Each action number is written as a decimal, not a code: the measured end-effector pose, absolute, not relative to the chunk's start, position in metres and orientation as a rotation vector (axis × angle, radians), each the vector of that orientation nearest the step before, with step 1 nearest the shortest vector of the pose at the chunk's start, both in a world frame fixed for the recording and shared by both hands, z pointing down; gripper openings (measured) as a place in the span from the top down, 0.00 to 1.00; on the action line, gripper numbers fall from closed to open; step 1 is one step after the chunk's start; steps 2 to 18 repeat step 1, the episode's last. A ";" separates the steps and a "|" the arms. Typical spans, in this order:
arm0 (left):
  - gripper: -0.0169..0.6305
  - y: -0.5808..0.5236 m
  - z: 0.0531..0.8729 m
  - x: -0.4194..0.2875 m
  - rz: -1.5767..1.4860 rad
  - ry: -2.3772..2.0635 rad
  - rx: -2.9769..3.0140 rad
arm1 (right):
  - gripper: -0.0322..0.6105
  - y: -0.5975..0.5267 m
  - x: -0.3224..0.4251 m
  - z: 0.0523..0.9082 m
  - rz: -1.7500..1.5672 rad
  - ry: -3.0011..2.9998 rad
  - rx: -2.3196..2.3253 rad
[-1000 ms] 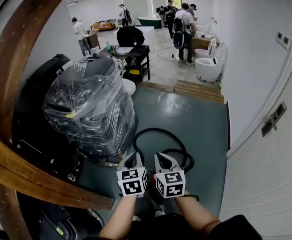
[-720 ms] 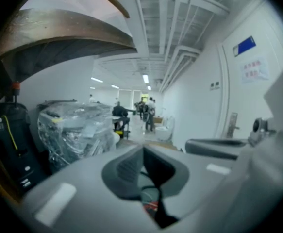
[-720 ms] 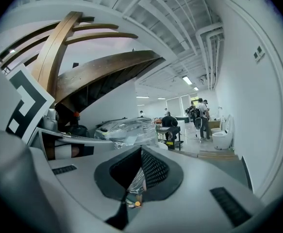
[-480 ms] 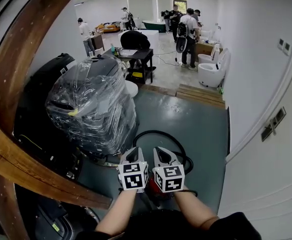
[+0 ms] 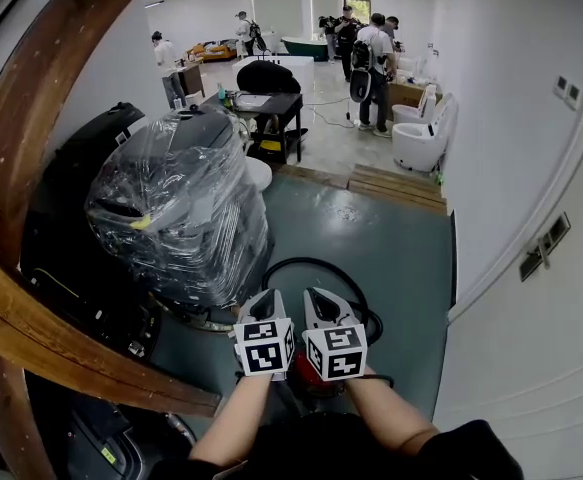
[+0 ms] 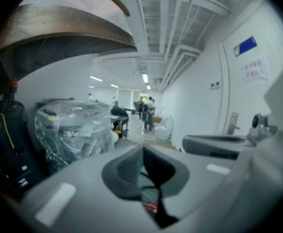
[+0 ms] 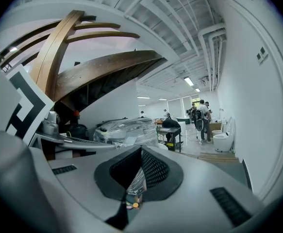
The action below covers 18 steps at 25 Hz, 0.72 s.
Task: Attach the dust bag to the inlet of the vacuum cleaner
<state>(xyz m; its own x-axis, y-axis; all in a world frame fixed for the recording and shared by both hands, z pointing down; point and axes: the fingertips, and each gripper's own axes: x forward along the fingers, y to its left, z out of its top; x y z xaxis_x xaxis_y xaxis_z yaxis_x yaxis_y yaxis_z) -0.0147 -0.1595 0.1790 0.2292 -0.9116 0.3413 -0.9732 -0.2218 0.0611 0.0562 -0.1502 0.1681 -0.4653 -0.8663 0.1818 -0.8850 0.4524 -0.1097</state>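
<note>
Below, red vacuum cleaner [image 5: 313, 386] mostly hidden; black hose [image 5: 369, 320] coiled.

Floor [image 5: 381, 238]: dark grey-green coating in fg, lighter tiles [image 5: 331, 136] further back. The border between the two is marked by flat wood planks [image 5: 396, 183] laid on the floor. A big machine wrapped in clear plastic [image 5: 176, 213] is stood on the dark part, left of centre. Black gear [image 5: 81, 183] is packed against its left side; type can't be told. A black hose [image 5: 311, 260] is coiled on the dark floor just right of the wrapped machine's base. On the tiles: black table [image 5: 276, 110] behind the machine, white toilets [image 5: 416, 138] by the rt wall, several ppl [image 5: 376, 43] stood far back.
</note>
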 end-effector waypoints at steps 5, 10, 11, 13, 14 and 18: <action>0.97 -0.161 0.178 -0.014 0.338 -1.769 2.249 | 0.95 -0.151 0.056 0.168 0.286 -2.593 1.569; 0.97 -0.161 0.178 -0.014 0.338 -1.769 2.249 | 0.95 -0.151 0.056 0.168 0.286 -2.593 1.569; 0.97 -0.161 0.178 -0.014 0.338 -1.769 2.249 | 0.95 -0.151 0.056 0.168 0.286 -2.593 1.569; 0.97 -0.161 0.178 -0.014 0.338 -1.769 2.249 | 0.95 -0.151 0.056 0.168 0.286 -2.593 1.569; 0.97 -0.161 0.178 -0.014 0.338 -1.769 2.249 | 0.95 -0.151 0.056 0.168 0.286 -2.593 1.569; 0.97 -0.161 0.178 -0.014 0.338 -1.769 2.249 | 0.95 -0.151 0.056 0.168 0.286 -2.593 1.569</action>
